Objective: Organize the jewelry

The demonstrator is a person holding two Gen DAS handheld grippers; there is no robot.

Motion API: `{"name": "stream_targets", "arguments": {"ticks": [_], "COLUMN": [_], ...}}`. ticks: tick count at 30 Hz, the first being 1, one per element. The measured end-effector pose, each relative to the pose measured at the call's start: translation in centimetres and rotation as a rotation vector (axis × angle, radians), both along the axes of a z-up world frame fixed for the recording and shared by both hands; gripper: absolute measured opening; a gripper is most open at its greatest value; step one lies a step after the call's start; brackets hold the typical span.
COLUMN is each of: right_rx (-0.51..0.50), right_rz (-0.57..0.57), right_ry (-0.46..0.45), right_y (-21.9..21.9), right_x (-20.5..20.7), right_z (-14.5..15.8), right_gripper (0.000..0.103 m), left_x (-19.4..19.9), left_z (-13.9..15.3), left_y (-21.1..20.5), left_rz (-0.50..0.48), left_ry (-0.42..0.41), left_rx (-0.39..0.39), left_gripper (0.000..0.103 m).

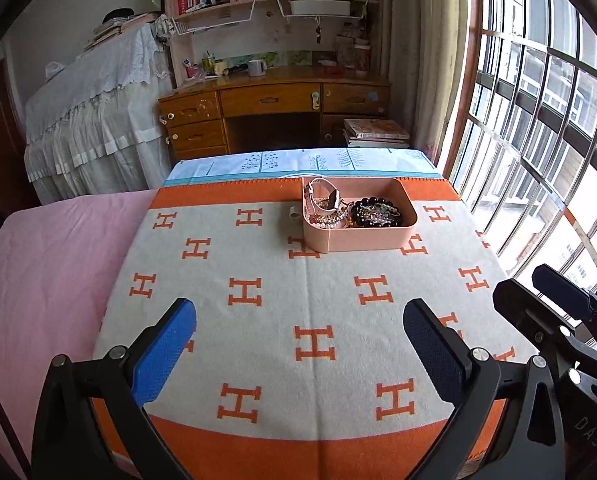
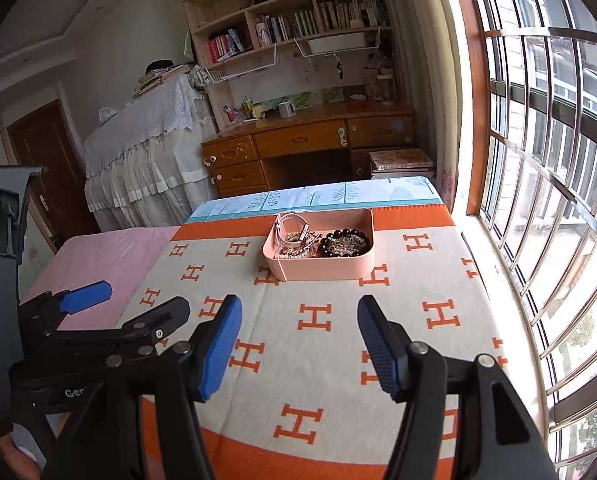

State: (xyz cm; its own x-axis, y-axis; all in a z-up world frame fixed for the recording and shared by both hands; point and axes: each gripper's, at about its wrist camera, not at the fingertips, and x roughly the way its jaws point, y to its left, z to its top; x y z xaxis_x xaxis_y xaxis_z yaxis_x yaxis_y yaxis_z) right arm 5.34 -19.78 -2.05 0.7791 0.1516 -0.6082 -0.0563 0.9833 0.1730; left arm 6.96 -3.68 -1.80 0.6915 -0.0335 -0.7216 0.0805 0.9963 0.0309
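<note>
A pink tray [image 1: 358, 238] [image 2: 326, 270] sits on the orange and cream H-pattern blanket [image 1: 258, 280] [image 2: 330, 340] toward its far side. It holds a pink-strapped watch [image 1: 322, 198] [image 2: 292, 228], black bead bracelets [image 1: 374, 212] [image 2: 344, 242], a pearl strand [image 1: 326, 224] [image 2: 292, 255] and other mixed jewelry. My left gripper [image 1: 298, 320] is open and empty, well short of the tray. My right gripper [image 2: 298, 320] is open and empty, also short of the tray. Each gripper shows in the other's view: the right one [image 1: 554, 308] and the left one [image 2: 130, 300].
The blanket lies on a bed with a pink sheet [image 1: 46, 280] to the left. A barred window [image 2: 558, 160] runs along the right. A wooden desk with bookshelves [image 1: 274, 96] and a cloth-covered cabinet [image 1: 94, 112] stand beyond the bed.
</note>
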Motion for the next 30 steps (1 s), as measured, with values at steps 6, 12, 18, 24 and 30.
{"name": "stream_targets", "arguments": {"ticks": [6,12,18,24,30], "right_rx": [0.015,0.049,0.068,0.068,0.068], "right_rz": [0.002,-0.009,-0.016,-0.011,-0.012], "right_ry": [-0.020,-0.008,0.014,0.012,0.012], "right_y": [-0.3,-0.8,-1.3,-1.2,-1.2], "right_x": [-0.7,-0.9,-0.8,-1.0,-1.0], "right_z": [0.0,-0.4,-0.9,-1.0,-1.0], "right_gripper": [0.061,0.061,0.061,0.061,0.061], "left_x": [-0.6,-1.3,-1.6,-1.7,-1.7], "left_z": [0.3,0.5,0.6,0.6,0.6], "left_y": [-0.1,-0.5,-0.7,-0.7,-0.6], "left_rz": [0.010,0.015,0.019,0.021,0.024], "left_ry": [-0.006,-0.023,-0.027,-0.026,-0.028], "left_rx": [0.001,0.016,0.029,0.027,0.027], "left_gripper": [0.102,0.102,0.102,0.102,0.102]}}
